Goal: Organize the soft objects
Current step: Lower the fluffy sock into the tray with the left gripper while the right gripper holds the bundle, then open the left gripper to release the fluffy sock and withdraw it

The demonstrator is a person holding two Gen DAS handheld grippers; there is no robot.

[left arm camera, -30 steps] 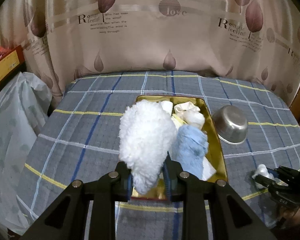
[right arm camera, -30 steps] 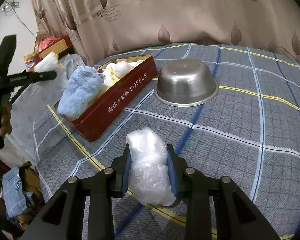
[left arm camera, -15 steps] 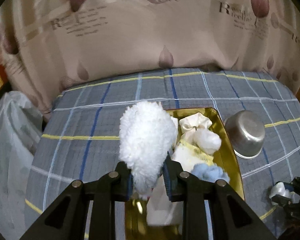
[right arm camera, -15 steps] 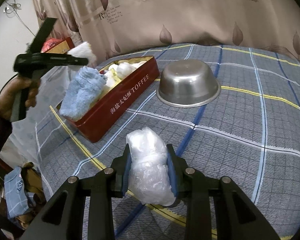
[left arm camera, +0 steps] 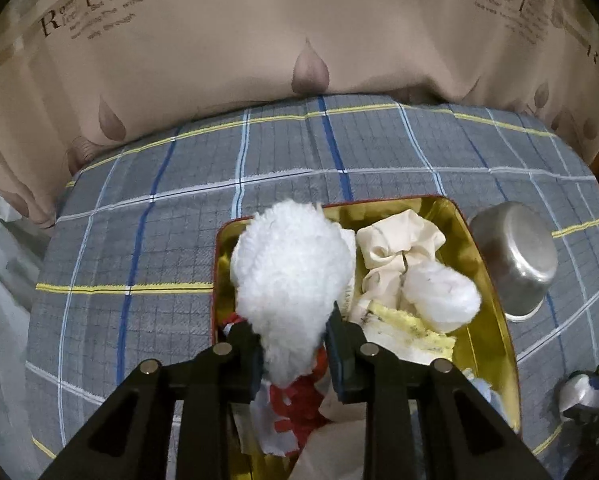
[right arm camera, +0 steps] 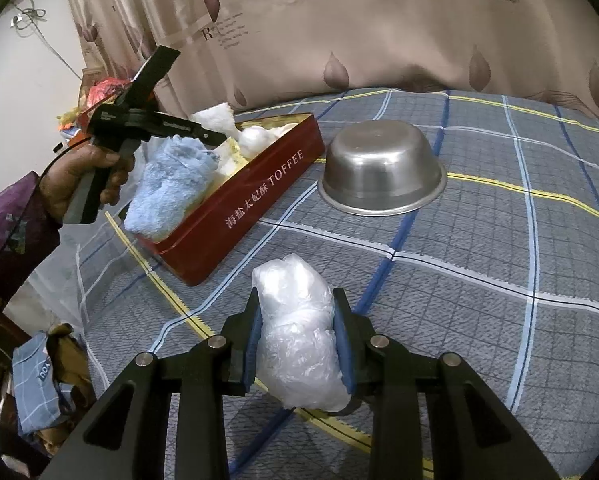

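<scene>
My left gripper (left arm camera: 293, 354) is shut on a fluffy white cloth (left arm camera: 293, 276) and holds it over the far left part of the red toffee tin (left arm camera: 495, 320). The tin holds a cream cloth (left arm camera: 399, 246), a white wad (left arm camera: 443, 294) and a blue towel (right arm camera: 171, 188). My right gripper (right arm camera: 297, 346) is shut on a crumpled clear plastic bag (right arm camera: 299, 320), low over the checked cloth in front of the tin (right arm camera: 239, 216). The left gripper (right arm camera: 211, 134) shows in the right wrist view above the tin.
An upturned steel bowl (right arm camera: 381, 166) stands right of the tin; it also shows in the left wrist view (left arm camera: 515, 256). A beige curtain (left arm camera: 299, 20) hangs behind the grey checked table cover (left arm camera: 139, 264). Clutter (right arm camera: 39, 384) lies beyond the left edge.
My left gripper has carried the fluffy white cloth forward and down over the tin. The right gripper with the plastic bag has stayed still.
</scene>
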